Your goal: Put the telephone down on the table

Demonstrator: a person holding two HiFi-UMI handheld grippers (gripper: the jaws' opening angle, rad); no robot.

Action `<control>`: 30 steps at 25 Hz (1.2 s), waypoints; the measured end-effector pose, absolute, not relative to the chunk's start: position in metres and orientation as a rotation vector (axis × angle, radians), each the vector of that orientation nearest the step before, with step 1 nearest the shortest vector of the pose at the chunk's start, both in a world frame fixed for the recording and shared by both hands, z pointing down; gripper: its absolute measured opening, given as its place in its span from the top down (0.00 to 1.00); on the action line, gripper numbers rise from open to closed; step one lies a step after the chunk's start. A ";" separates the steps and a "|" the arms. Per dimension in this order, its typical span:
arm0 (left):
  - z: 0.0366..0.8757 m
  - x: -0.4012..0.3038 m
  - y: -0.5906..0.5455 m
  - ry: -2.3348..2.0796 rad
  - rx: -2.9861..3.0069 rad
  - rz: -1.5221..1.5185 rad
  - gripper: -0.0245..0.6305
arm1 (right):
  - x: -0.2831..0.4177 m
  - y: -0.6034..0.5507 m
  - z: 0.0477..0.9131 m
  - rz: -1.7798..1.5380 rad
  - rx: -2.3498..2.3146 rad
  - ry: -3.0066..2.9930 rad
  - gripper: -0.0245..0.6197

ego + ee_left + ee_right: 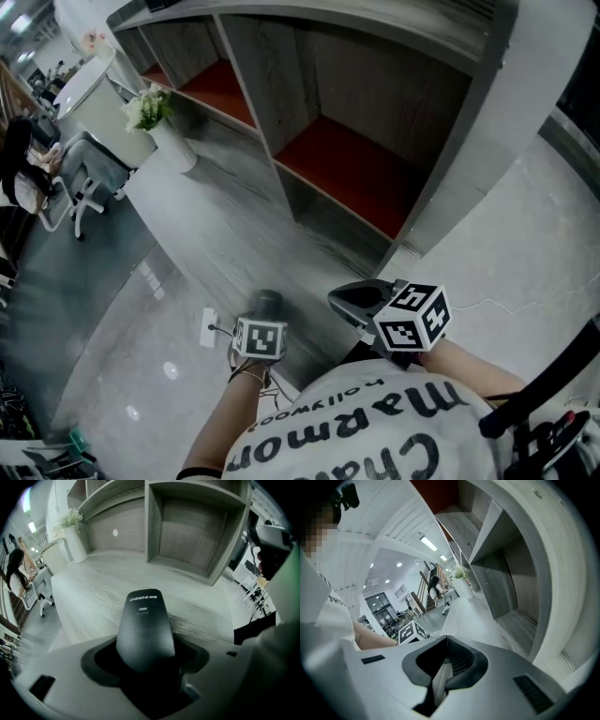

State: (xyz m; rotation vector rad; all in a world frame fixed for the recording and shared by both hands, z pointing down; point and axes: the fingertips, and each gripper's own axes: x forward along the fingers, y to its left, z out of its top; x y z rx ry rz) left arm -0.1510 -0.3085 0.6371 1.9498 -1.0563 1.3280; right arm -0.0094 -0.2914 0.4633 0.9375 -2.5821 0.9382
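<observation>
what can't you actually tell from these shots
Left gripper view: the lower end of the telephone, sunk between the jaws of the left gripper.
Head view: whether the telephone touches the table; the left gripper's marker cube covers most of it.
Head view: the small white thing beside that cube, too small to name.

A grey wood-grain shelf unit (375, 84) with red compartment floors fills the upper middle of the head view. A white vase (174, 148) of white flowers (147, 106) stands just beside its left end. At the far left are a pale chair (92, 161) and a dark-haired person (19, 155), and lower down, left of centre, lies a small white box (207, 327).
</observation>
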 end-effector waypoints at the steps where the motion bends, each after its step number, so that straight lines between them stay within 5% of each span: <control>1: 0.635 -0.154 -0.310 -1.053 1.942 1.329 0.52 | -0.009 -0.291 0.463 0.940 0.940 -2.583 0.95; 3: 0.635 -0.158 -0.303 -1.003 1.890 1.339 0.37 | -0.007 -0.290 0.462 0.942 0.942 -2.581 0.95; 30: 0.639 -0.157 -0.309 -1.034 1.945 1.339 0.30 | -0.014 -0.293 0.465 0.975 0.936 -2.579 0.95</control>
